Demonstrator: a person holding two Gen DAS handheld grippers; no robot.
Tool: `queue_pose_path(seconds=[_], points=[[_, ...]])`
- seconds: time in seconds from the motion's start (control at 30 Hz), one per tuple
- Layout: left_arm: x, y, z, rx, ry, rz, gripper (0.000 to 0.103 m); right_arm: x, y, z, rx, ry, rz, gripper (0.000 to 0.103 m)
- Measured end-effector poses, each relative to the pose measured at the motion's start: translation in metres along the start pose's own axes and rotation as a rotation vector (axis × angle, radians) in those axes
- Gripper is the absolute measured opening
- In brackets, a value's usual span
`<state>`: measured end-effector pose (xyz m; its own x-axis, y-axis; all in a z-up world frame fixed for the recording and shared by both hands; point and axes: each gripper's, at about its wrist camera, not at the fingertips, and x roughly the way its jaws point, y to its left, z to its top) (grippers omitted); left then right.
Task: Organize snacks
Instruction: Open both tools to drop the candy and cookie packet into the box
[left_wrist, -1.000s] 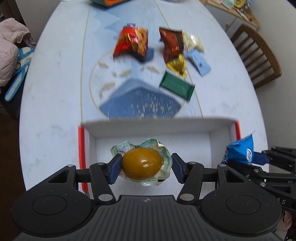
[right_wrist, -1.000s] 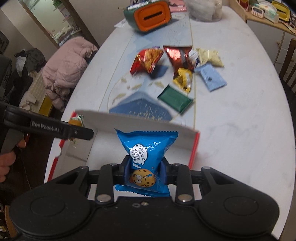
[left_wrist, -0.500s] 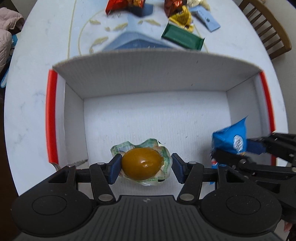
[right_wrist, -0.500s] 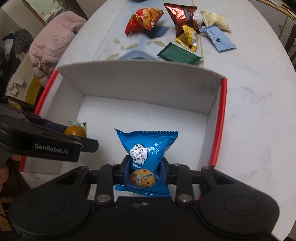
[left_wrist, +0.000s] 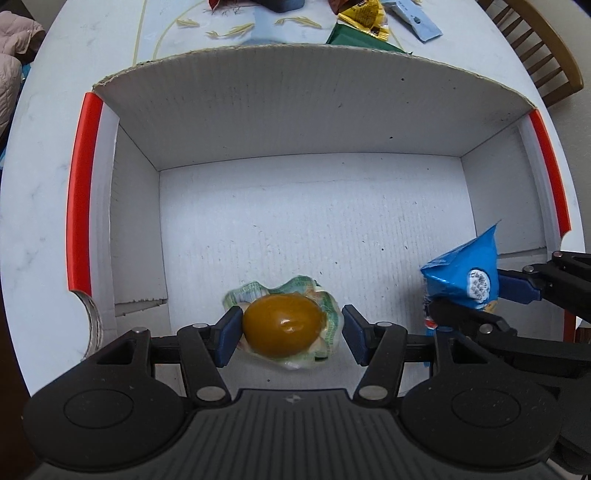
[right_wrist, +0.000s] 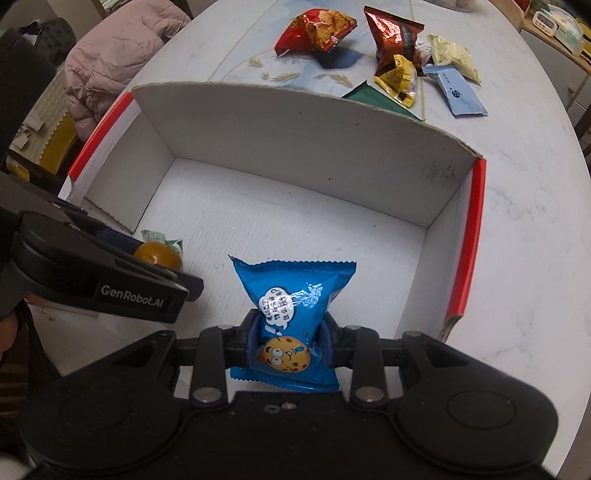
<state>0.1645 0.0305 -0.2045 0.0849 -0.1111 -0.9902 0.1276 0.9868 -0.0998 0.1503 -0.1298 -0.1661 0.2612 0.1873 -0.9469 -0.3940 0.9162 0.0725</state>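
Note:
A white cardboard box (left_wrist: 310, 110) with red side rims stands on the table, its floor bare; it also shows in the right wrist view (right_wrist: 295, 147). My left gripper (left_wrist: 290, 332) is shut on a yellow-brown jelly snack in a clear green-printed wrapper (left_wrist: 282, 325), held inside the box near its front left. My right gripper (right_wrist: 290, 345) is shut on a blue cookie packet (right_wrist: 291, 295), held inside the box at the front right; the packet also shows in the left wrist view (left_wrist: 461, 273). The jelly snack shows in the right wrist view (right_wrist: 157, 254) too.
Beyond the box lie several loose snacks: a red chip bag (right_wrist: 317, 31), a dark red bag (right_wrist: 391, 37), a yellow packet (right_wrist: 397, 79), a green packet (right_wrist: 373, 98), a light blue packet (right_wrist: 458, 92) and a pale packet (right_wrist: 454, 55). A wooden chair (left_wrist: 546, 48) stands right.
Both grippers have moved forward and down from the box's near edge into the box, each still holding its snack. The box now fills both views.

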Motion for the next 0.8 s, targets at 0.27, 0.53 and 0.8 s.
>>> queue_pose_path(seconds=[0.27,0.53,0.8], points=[[-0.019,-0.007,-0.008,0.024,-0.054,-0.017,0.058,-0.009,0.001,-0.004,0.024,-0.042,-0.024,0.032],[-0.057,-0.013,-0.018,0.038,-0.139,-0.036,0.058,-0.04,-0.007,-0.011,0.078,-0.13,0.031,0.035],[-0.097,-0.01,-0.028,0.033,-0.24,-0.082,0.058,-0.082,-0.012,-0.025,0.149,-0.262,0.099,0.057]])
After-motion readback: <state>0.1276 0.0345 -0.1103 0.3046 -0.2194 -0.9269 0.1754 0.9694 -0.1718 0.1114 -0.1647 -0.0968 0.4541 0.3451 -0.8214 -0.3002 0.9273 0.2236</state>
